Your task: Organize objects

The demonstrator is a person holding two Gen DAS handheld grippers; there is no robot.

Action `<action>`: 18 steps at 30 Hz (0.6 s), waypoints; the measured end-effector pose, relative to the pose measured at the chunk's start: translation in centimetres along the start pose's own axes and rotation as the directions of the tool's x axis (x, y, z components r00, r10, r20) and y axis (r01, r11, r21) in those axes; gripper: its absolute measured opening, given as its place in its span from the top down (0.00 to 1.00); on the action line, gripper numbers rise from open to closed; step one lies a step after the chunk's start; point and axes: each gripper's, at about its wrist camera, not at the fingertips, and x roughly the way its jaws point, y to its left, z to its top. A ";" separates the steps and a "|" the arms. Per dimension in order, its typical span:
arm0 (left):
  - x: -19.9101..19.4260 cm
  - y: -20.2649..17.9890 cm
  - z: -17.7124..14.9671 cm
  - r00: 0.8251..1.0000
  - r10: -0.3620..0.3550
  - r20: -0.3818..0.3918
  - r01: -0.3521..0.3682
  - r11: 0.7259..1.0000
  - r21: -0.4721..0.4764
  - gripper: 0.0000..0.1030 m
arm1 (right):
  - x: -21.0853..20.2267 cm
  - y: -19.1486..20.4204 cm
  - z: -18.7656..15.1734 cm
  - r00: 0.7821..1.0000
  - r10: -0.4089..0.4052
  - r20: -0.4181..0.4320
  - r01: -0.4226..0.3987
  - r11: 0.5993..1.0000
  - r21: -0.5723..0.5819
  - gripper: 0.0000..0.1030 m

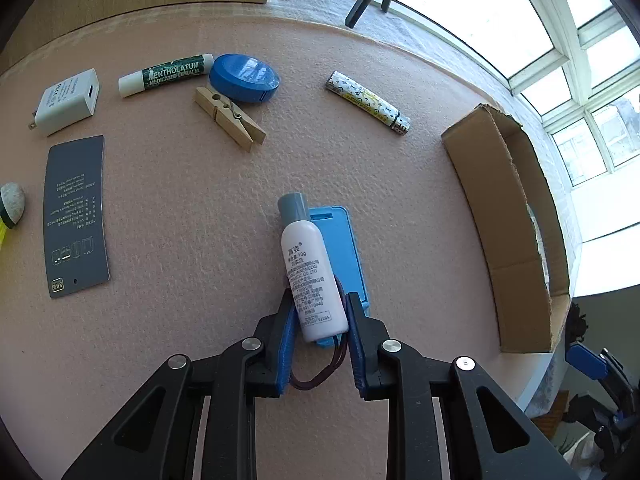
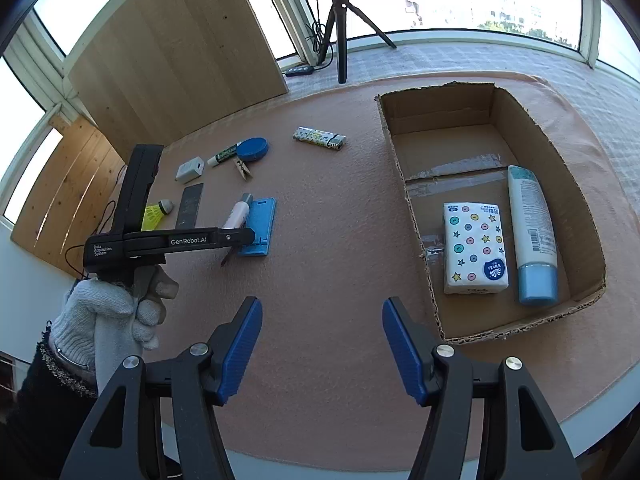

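My left gripper (image 1: 320,300) is shut on a small white bottle (image 1: 310,268) with a grey cap, its fingers on both sides of the bottle's lower end. The bottle lies partly over a blue plastic holder (image 1: 344,256) on the pink table mat. A dark red band (image 1: 320,372) loops under the fingers. My right gripper (image 2: 322,316) is open and empty above the mat, left of the cardboard box (image 2: 412,184). The box holds a tissue pack (image 2: 474,248) and a white tube with a blue cap (image 2: 532,232). The left gripper also shows in the right wrist view (image 2: 240,236).
On the mat lie a lip balm (image 1: 166,74), a blue round case (image 1: 244,78), a wooden clothespin (image 1: 230,118), a lighter (image 1: 368,102), a white charger (image 1: 68,100), a dark card (image 1: 76,216) and a shuttlecock (image 2: 158,214). The box (image 1: 508,216) stands right. A tripod (image 2: 340,20) stands behind.
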 end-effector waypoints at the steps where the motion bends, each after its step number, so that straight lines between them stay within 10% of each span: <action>1: 0.0 -0.2 -0.3 1.000 -0.005 -0.001 0.005 1.000 -0.002 0.77 | 0.0 0.0 0.0 1.000 0.001 0.000 -0.001 1.000 0.001 0.43; 18: -3.5 4.5 -4.2 0.992 0.115 0.049 -0.111 0.991 -0.075 0.75 | 1.2 1.1 0.0 1.000 0.015 -0.026 -0.015 1.000 -0.025 0.43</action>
